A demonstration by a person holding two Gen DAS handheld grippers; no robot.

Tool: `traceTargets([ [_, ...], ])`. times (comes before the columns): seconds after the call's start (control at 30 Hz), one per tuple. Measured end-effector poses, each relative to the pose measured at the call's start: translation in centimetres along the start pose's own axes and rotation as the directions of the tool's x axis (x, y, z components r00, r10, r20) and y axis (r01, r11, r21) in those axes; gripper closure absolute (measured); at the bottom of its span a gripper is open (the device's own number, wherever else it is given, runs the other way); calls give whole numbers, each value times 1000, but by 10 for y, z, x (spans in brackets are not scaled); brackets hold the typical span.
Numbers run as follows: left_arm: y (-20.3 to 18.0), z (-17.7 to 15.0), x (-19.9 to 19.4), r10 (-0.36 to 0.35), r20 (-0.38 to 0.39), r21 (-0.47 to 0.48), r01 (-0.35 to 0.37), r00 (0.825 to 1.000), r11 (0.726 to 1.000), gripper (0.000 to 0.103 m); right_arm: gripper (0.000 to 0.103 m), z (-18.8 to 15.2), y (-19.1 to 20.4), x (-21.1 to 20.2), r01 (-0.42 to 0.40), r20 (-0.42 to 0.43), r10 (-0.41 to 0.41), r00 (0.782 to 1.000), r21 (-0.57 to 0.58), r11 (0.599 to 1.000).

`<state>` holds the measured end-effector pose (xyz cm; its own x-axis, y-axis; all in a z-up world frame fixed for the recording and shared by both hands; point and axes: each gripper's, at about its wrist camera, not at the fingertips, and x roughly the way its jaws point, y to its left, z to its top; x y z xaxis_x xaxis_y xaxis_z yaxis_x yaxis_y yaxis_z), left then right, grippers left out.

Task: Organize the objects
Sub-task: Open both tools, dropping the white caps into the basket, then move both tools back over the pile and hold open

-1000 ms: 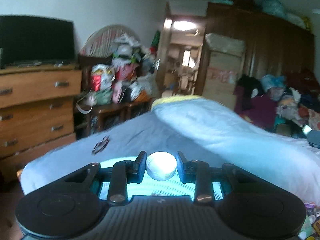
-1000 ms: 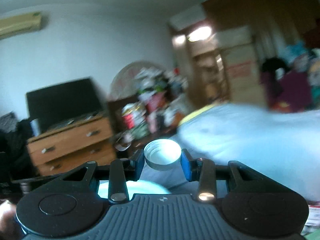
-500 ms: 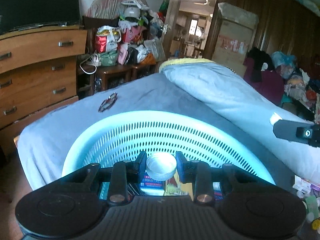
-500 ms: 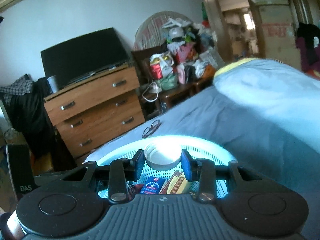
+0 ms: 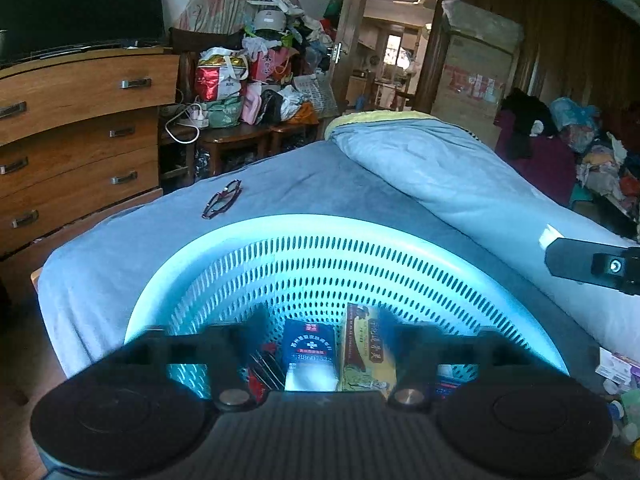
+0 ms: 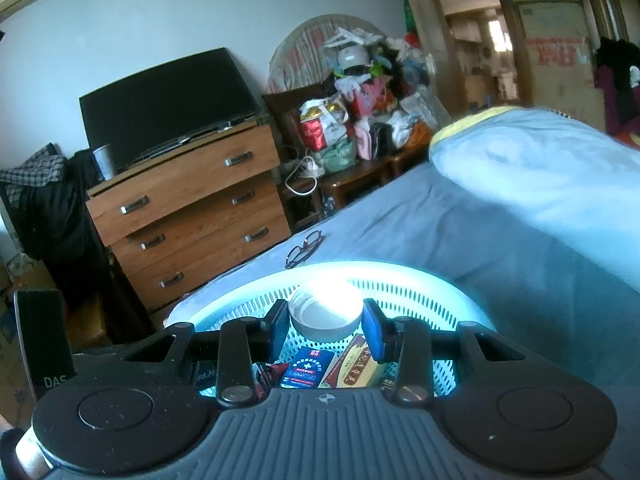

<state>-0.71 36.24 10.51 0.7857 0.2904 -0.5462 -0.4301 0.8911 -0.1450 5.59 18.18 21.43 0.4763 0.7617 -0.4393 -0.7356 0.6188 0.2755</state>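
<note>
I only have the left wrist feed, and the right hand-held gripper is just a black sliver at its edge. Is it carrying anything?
Observer: Yes. The right hand-held gripper is shut on a white lid, hollow side facing its camera.
Operator: Where is that lid relative to the basket?
Observer: In the right wrist view it sits in front of the basket, inside the rim's outline, with the blue box showing just beneath it. It appears to be above the opening.
Operator: Anything on the dresser next to the TV? My view cuts that off.
Observer: A grey cup stands on the dresser top, at the TV's left end.
</note>
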Motion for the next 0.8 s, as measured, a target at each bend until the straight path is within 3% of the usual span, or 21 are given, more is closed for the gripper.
traceTargets([
  [0.07, -1, 1, -3, 14, 14, -4, -14, 1000, 1000, 13, 39, -1, -1, -3, -3, 12, 3, 1000, 1, 1000],
  [0.13, -4, 4, -8, 14, 19, -4, -14, 1000, 1000, 13, 25, -3, -2, -15, 12, 57, -12, 998, -1, 1000],
  [0.23, -12, 10, -21, -6, 59, -5, 7, 998, 1000, 13, 23, -15, -12, -48, 49, 155, -45, 987, -16, 999],
  [0.33, -32, 16, -39, -67, 126, 11, 66, 990, 998, 12, 12, -50, -36, -95, 194, 274, -181, 945, -22, 981],
  [0.43, -69, 17, -60, -196, 192, 66, 186, 962, 980, 10, 12, -105, -77, -138, 379, 278, -368, 887, 14, 925],
  [0.5, -103, 12, -70, -292, 210, 127, 270, 933, 954, 9, 13, -147, -116, -162, 486, 190, -491, 850, 77, 871],
  [0.6, -158, -6, -78, -446, 173, 222, 406, 878, 886, 7, 14, -206, -169, -198, 614, 44, -629, 776, 179, 769],
  [0.67, -200, -28, -76, -529, 101, 289, 485, 842, 826, 6, 14, -234, -196, -214, 661, -25, -674, 739, 225, 716],
  [0.73, -242, -54, -67, -545, -5, 343, 513, 838, 787, 6, 14, -253, -214, -220, 675, -77, -680, 729, 247, 695],
  [0.8, -271, -80, -54, -541, -87, 368, 531, 837, 763, 6, 14, -261, -224, -220, 661, -84, -665, 742, 262, 704],
])
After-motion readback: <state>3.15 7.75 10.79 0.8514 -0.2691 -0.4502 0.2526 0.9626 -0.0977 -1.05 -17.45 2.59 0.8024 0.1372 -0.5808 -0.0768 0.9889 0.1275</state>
